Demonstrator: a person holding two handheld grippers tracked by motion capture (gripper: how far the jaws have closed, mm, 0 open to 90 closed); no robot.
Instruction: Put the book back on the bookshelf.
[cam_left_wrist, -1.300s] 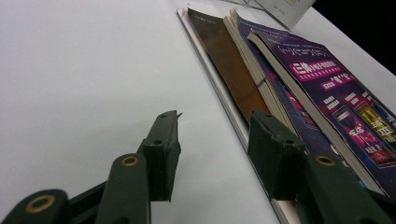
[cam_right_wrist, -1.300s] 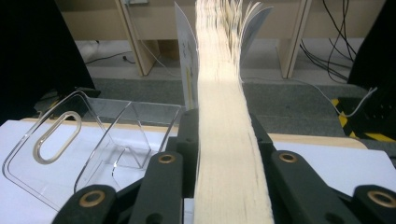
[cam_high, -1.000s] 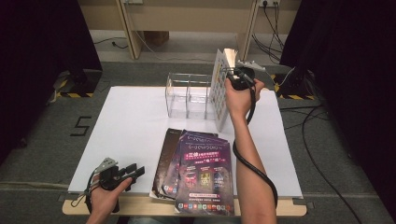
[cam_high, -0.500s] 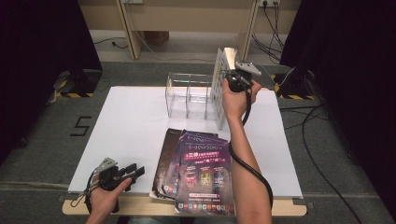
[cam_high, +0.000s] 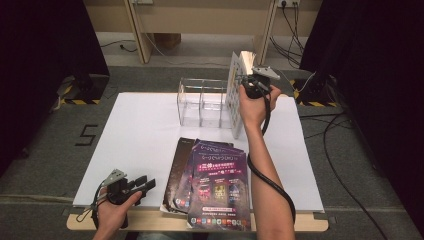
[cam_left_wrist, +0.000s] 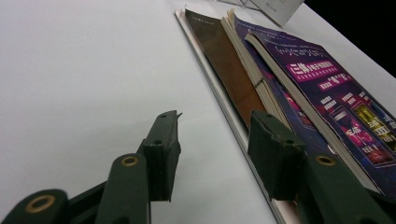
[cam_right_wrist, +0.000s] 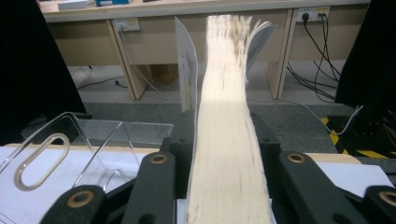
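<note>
A thick magazine stands upright on its edge at the right end of a clear acrylic rack. My right gripper is closed around its near edge from the right. In the right gripper view the pale page edges run up between the jaws of the right gripper, and both pads still touch them. These jaws have just been opening, and the pages fan apart at the top. My left gripper rests open and empty near the table's front left. Its jaws point at the stack of magazines.
A stack of magazines with a purple cover on top lies at the front middle of the white table. The rack's compartments hold nothing. Cables trail over the floor to the right, and wooden furniture stands behind the table.
The right gripper's grey top plate has swung in over the hand since a second ago. The magazine stays upright at the rack. The left gripper has not moved.
</note>
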